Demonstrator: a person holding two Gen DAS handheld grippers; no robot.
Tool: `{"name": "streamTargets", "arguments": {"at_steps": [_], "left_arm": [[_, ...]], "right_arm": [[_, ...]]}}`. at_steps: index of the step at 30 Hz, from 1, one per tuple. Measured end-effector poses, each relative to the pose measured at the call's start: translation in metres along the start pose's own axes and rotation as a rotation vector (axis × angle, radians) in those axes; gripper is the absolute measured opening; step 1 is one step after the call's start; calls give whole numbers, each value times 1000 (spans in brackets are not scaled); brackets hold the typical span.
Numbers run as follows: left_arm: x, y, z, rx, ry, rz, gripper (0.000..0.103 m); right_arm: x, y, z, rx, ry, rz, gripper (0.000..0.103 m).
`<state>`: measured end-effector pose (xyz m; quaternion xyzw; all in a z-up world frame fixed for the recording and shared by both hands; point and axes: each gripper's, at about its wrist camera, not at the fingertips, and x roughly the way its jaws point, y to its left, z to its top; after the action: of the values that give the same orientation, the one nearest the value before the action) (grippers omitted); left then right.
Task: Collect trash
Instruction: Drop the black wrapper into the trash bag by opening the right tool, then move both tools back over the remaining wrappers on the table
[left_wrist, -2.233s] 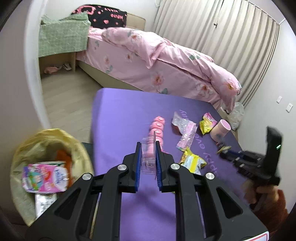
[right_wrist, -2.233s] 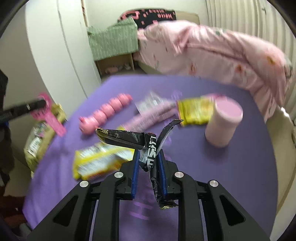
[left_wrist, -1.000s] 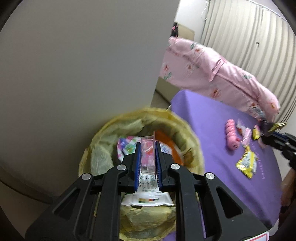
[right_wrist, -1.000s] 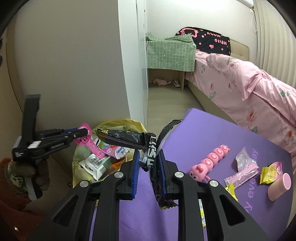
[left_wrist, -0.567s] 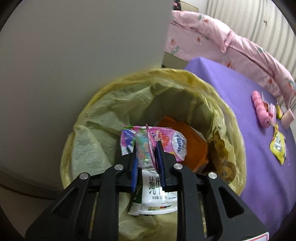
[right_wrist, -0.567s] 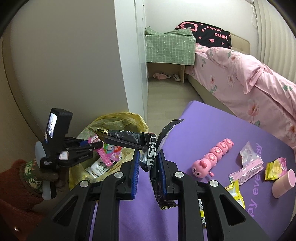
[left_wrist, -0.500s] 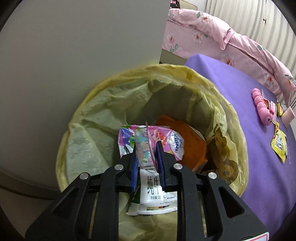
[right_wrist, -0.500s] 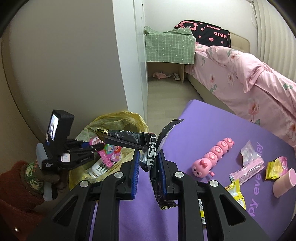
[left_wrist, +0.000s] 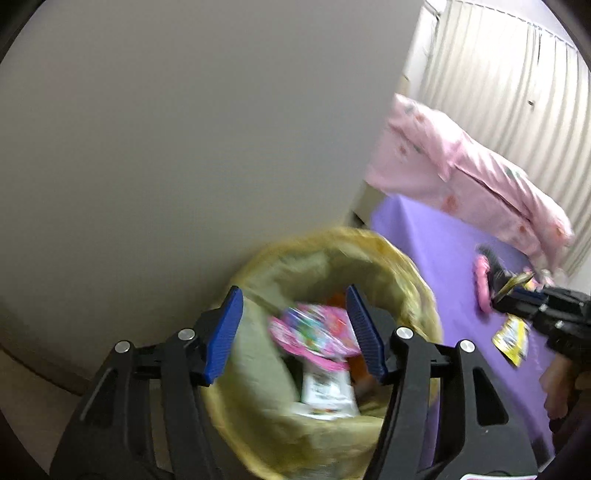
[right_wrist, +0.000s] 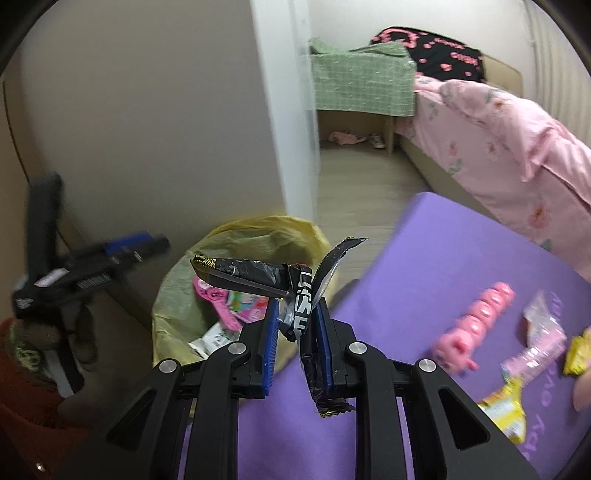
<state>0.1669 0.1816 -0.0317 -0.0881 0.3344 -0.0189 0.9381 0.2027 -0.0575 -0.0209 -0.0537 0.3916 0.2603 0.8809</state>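
Our left gripper (left_wrist: 293, 332) spread wide and empty over the blurred bin (left_wrist: 402, 266), our right gripper (right_wrist: 297, 326) pinching a black wrapper (right_wrist: 258, 275), its lower end hidden.

The left gripper (left_wrist: 293, 332) hangs above the yellow-lined bin (left_wrist: 406, 266), its blue-padded jaws spread wide and holding nothing, pointing down into the bin's mouth; the right gripper (right_wrist: 295, 325) sits beside the bin, over the near edge of the purple table (right_wrist: 461, 258), jaws clamped on a crumpled black wrapper (right_wrist: 295, 288); a red-sleeved hand (right_wrist: 55, 332) grips the left gripper's handle, left of the bin.
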Motion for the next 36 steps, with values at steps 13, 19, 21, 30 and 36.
{"name": "streamTargets", "arguments": {"at_steps": [13, 19, 21, 30, 36], "left_arm": [[-52, 44, 3, -98, -100, 61, 56], [-44, 42, 2, -110, -76, 47, 56], [-43, 36, 0, -105, -68, 38, 56], [-34, -20, -1, -11, -23, -75, 56], [-39, -74, -7, 75, -4, -167, 56]], "right_arm": [[65, 64, 20, -109, 86, 104, 24], [60, 63, 19, -121, 79, 106, 38], [54, 58, 18, -110, 65, 94, 40], [-3, 10, 1, -24, -18, -35, 40], [-55, -24, -26, 53, -78, -101, 40]]}}
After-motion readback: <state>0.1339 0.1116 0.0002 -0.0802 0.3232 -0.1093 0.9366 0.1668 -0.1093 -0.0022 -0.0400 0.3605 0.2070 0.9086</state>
